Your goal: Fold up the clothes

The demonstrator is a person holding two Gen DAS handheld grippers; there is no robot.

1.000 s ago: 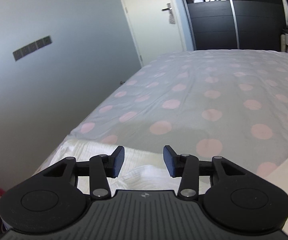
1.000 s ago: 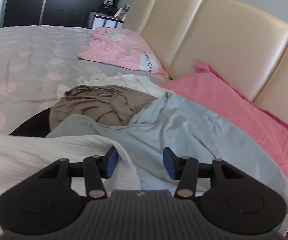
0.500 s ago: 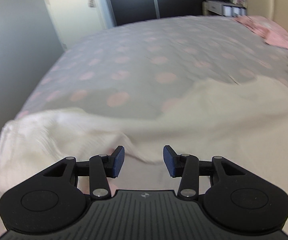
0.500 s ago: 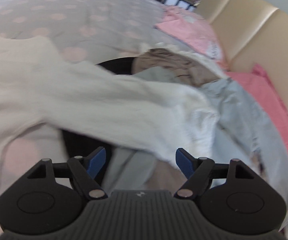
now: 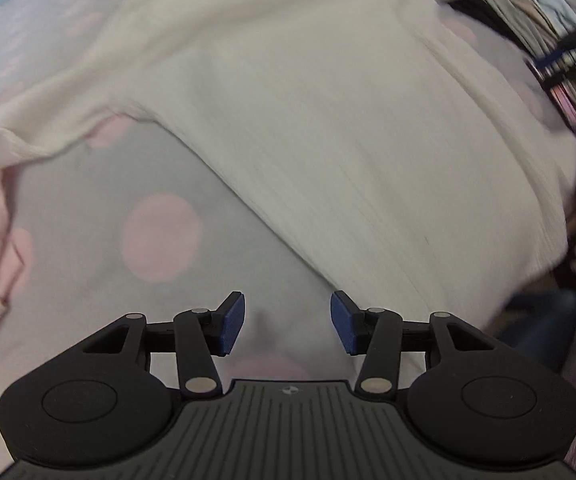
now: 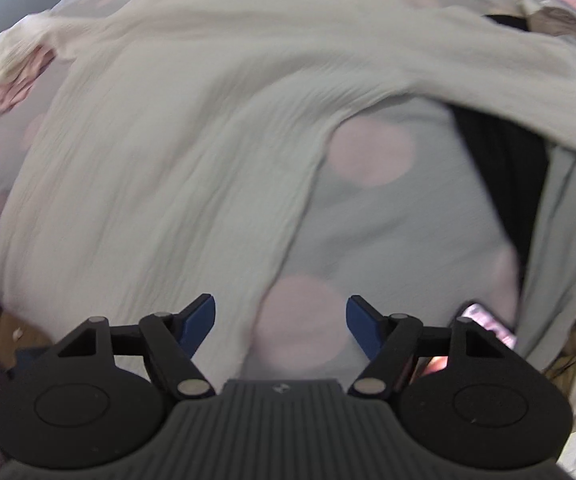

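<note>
A cream long-sleeved top (image 5: 328,112) lies spread flat on the grey bedspread with pink dots (image 5: 99,264). It also fills the right wrist view (image 6: 159,152), with one sleeve reaching to the right (image 6: 508,76). My left gripper (image 5: 287,324) is open and empty, above bare bedspread just below the top's left sleeve. My right gripper (image 6: 280,320) is open and empty, above the bedspread under the right sleeve, beside the top's side edge. Both views are motion-blurred.
A black garment (image 6: 504,176) and a pale blue one (image 6: 560,232) lie under and right of the sleeve. A brown garment (image 6: 564,24) is at the far right. A phone (image 6: 488,322) lies near my right gripper. The bed edge and floor (image 6: 11,332) show at lower left.
Both grippers have tilted down from looking across the room to looking onto the spread cream top. The right jaws have opened wider than a second ago.
</note>
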